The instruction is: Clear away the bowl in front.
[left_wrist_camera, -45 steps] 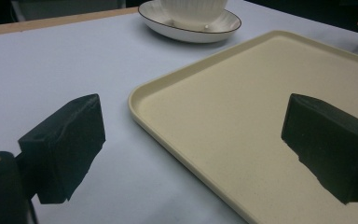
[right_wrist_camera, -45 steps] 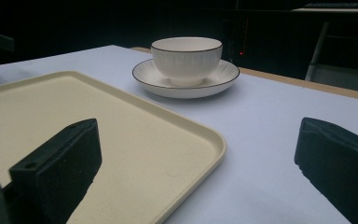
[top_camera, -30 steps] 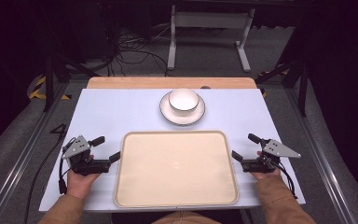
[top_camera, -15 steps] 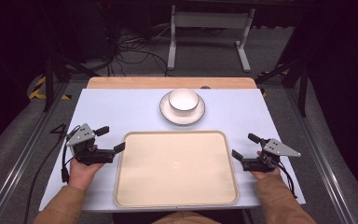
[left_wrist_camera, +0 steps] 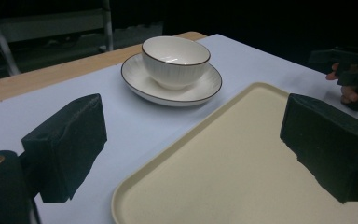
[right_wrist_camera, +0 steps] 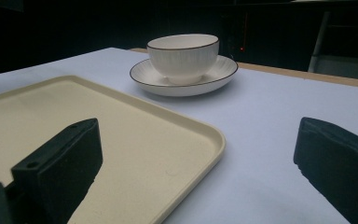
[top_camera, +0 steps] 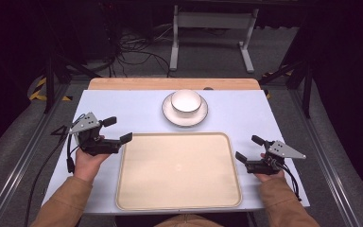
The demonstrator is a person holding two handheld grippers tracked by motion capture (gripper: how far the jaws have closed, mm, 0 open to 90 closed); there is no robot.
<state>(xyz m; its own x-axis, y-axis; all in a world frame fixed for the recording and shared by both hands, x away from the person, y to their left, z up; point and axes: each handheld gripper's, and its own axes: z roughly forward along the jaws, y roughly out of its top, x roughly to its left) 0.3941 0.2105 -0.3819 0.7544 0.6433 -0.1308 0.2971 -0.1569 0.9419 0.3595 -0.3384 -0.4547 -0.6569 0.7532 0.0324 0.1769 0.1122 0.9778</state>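
A white bowl (top_camera: 186,100) sits in a white saucer (top_camera: 172,115) at the back middle of the table; I see the bowl (left_wrist_camera: 175,59) and saucer (left_wrist_camera: 140,79) from the left gripper view and the bowl (right_wrist_camera: 183,55) and saucer (right_wrist_camera: 223,70) from the right gripper view too. A cream tray (top_camera: 179,170) lies empty in front of them. My left gripper (top_camera: 117,129) hovers open at the tray's far left corner, raised off the table. My right gripper (top_camera: 249,147) rests open just right of the tray. Nothing is between either pair of jaws.
A pale blue mat (top_camera: 246,113) covers the table, with a wooden strip (top_camera: 123,83) along its far edge. Beyond the table stand a metal frame (top_camera: 212,28) and floor cables (top_camera: 132,52). Bare mat lies on both sides of the saucer.
My left gripper has lifted and moved forward and right, toward the tray's far left corner. The right gripper has stayed where it was.
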